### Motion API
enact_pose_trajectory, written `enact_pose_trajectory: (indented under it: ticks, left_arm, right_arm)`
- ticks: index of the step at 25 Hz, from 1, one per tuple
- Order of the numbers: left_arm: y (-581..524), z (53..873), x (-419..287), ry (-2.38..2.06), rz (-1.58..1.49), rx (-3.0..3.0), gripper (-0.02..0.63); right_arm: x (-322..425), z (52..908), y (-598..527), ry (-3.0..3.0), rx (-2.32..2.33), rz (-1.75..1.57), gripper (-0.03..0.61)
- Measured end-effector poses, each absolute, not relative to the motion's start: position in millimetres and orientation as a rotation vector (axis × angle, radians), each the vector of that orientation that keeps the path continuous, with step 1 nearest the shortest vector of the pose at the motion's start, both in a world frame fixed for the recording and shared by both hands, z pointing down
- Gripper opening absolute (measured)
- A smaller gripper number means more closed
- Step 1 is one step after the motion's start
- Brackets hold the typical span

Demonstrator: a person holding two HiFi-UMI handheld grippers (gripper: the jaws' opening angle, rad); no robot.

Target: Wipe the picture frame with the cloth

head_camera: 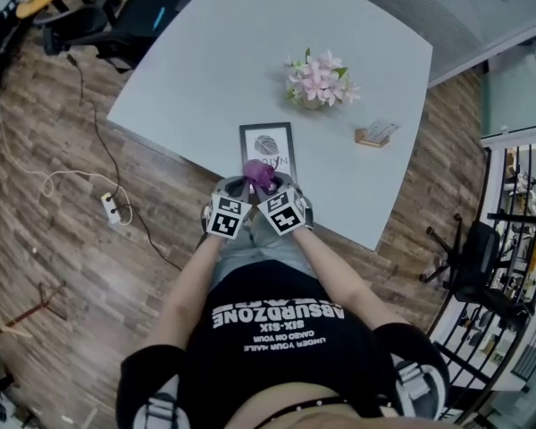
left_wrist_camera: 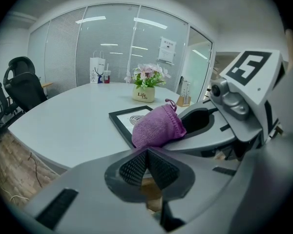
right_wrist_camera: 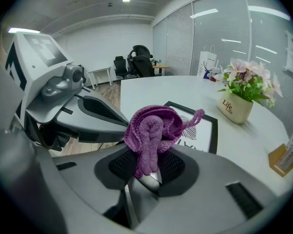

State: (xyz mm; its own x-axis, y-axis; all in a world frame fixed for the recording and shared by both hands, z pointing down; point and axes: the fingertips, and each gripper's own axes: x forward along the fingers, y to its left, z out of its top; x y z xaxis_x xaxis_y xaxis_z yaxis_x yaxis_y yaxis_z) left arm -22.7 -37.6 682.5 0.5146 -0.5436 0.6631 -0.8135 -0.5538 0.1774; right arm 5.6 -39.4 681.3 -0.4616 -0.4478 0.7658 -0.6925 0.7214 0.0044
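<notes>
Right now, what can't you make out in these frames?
- Picture frame: in the head view its near edge is hidden by the cloth, and its print is too small to read.
- Cloth-to-frame contact: the right gripper clamps the cloth, but no view shows whether it touches the frame.
- Card stand: too small in the head view, and cut off by the right gripper view's edge.
- Left gripper: shut and empty, nothing hidden.

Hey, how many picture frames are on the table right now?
1. The black picture frame lies flat near the edge of the white table, nearer the person than the potted flowers. None appears hidden.
</notes>
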Motion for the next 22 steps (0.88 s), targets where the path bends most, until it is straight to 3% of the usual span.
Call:
enact_pose_trajectory:
  ticks: [22]
  left_arm:
    - [-38,689,-24,-1.122,0.768,2.221,0.017]
  right_arm:
    - [77,680,-43,-2.045,0.886,0.425,0.124]
